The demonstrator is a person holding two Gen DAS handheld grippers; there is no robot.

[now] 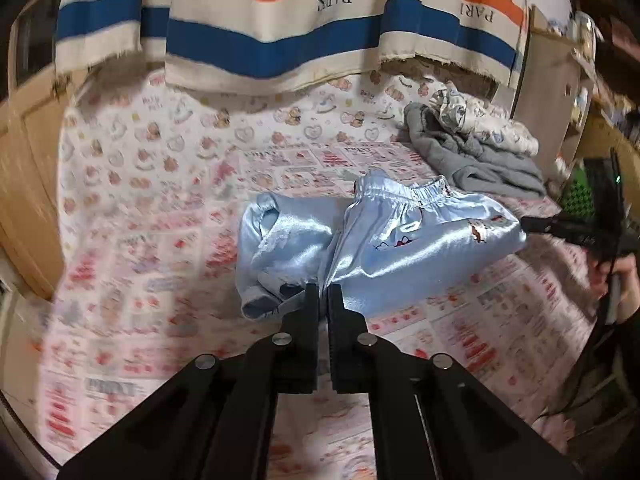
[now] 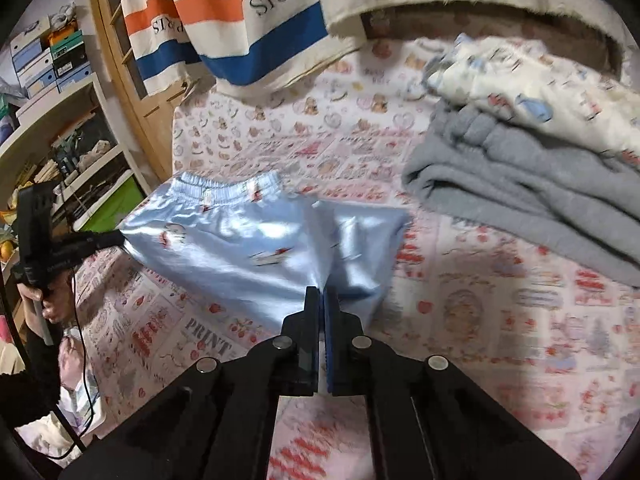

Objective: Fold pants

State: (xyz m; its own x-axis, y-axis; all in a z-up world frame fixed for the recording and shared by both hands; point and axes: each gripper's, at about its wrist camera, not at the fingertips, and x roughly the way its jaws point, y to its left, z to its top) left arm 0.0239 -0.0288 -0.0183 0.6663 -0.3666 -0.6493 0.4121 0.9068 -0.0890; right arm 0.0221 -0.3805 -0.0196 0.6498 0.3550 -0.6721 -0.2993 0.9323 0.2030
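Observation:
Light blue satin pants lie on the patterned bed sheet, with the elastic waistband at the far side. My left gripper is shut on the near edge of the pants. In the right wrist view the pants lie left of centre, and my right gripper is shut on their near edge. Each view shows the other gripper pinching a side corner of the pants, in the left wrist view and in the right wrist view.
A grey garment and a white printed garment are piled at the far right of the bed. A striped cloth hangs behind the bed. Shelves with boxes and a wooden door stand at the left.

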